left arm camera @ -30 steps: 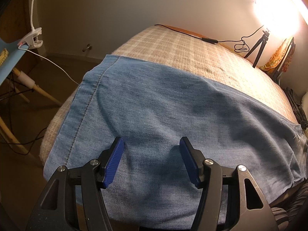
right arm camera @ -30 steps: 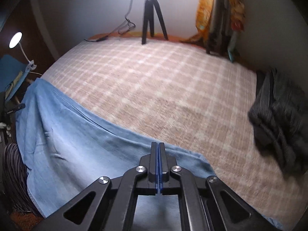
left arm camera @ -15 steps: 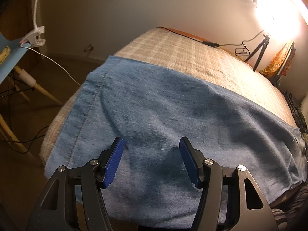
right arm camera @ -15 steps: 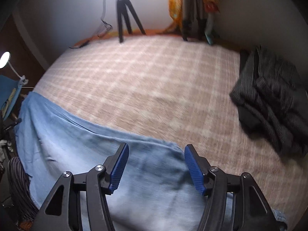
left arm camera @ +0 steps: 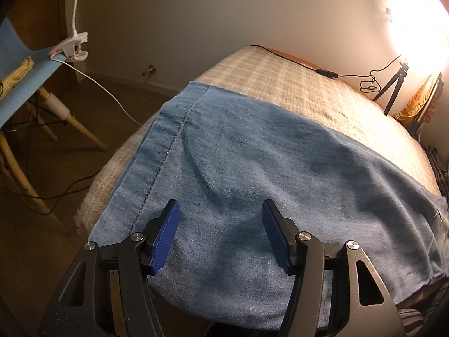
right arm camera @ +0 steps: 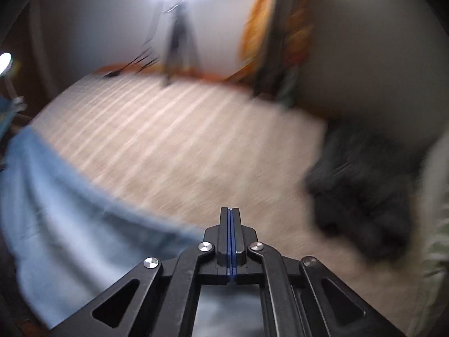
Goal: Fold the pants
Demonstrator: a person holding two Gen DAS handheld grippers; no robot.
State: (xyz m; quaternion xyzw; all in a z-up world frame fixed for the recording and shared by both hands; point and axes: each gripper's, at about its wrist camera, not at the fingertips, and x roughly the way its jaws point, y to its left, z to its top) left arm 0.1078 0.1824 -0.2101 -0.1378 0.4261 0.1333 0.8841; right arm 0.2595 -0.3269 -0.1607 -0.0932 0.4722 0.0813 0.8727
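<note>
Light blue denim pants [left arm camera: 252,163] lie flat along the near edge of a plaid-covered bed [left arm camera: 294,84], the stitched hem end toward the left. My left gripper [left arm camera: 220,216] is open and empty, hovering just above the denim near the hem end. In the blurred right wrist view the pants [right arm camera: 70,210] stretch away to the left. My right gripper [right arm camera: 230,219] is shut with its pads together, over the bedcover [right arm camera: 182,146] just past the pants' far edge; nothing shows between the pads.
A dark folded garment [right arm camera: 364,196] lies on the bed at the right. A ring light on a tripod [left arm camera: 393,90] with its cable stands at the far side. A blue chair [left arm camera: 25,90] with a clip lamp [left arm camera: 73,47] stands left of the bed.
My right gripper opened half a second ago and has now shut again while swinging up and to the right, blurring its view. My left gripper stays open over the denim, shifted slightly.
</note>
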